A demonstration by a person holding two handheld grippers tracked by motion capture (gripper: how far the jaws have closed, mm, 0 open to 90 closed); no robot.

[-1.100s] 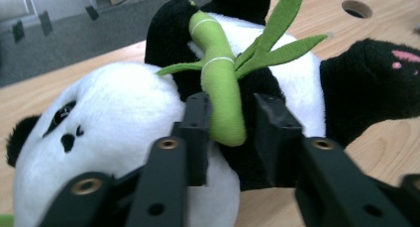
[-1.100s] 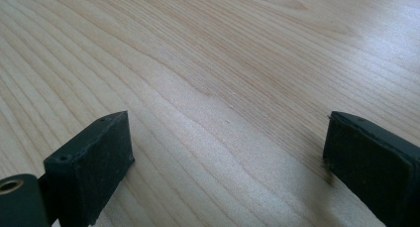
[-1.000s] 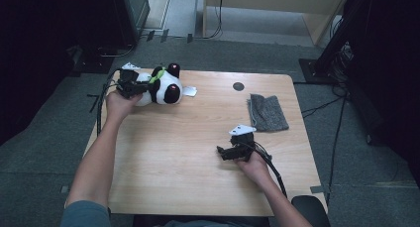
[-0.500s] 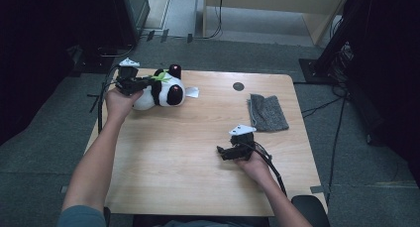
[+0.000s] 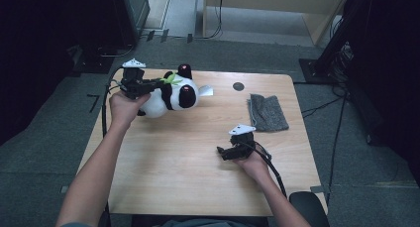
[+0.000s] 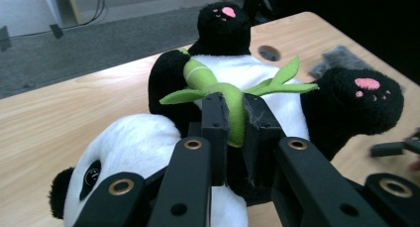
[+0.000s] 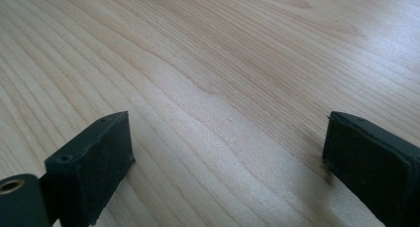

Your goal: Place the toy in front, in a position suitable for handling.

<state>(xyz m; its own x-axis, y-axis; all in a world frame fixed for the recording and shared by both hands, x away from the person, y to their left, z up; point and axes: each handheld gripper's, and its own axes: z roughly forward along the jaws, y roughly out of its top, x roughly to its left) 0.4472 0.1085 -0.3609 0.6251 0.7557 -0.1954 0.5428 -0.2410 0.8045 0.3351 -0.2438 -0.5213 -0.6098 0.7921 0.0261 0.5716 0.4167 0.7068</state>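
A black-and-white plush panda [image 5: 168,95] lies at the back left of the wooden table [image 5: 188,177]. A green felt bamboo sprig [image 6: 208,81] lies across its chest. My left gripper [image 5: 161,82] comes in from the left and is shut on that sprig; in the left gripper view the two pads [image 6: 216,123] pinch the green stem. My right gripper [image 5: 223,151] rests low over the table at the front right, pointing left. Its jaws stand open and have just been closing a little, with bare wood between them [image 7: 228,142].
A folded grey cloth [image 5: 267,112] lies at the back right of the table. A small dark round hole [image 5: 238,86] sits near the back edge. A white tag [image 5: 205,90] sticks out beside the panda's foot. Cables trail off the left side.
My left hand has risen and shifted toward the back, pulling the panda up by the bamboo so it tips and slides slightly right. The right hand has stayed put.
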